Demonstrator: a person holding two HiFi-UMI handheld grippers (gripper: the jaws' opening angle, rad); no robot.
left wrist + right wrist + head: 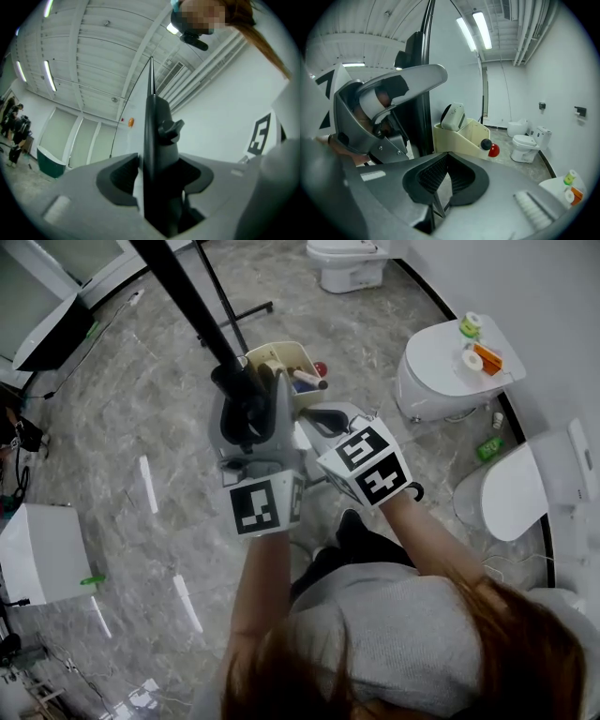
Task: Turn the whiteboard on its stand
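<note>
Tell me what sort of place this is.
Probably a showroom or test hall for bathroom fittings, not a working bathroom. A lidded toilet and a second toilet stand out in the open on a marble-look floor, under a high panelled ceiling with strip lights.

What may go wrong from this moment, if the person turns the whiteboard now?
1. Only the left hand-held gripper is clamped on the whiteboard's black frame bar. The right hand-held gripper is shut on nothing, so the bar may slip or twist in a single grip.
2. The beige tray holds an eraser and a red-capped marker. They look loose, so a quick turn may throw them out.
</note>
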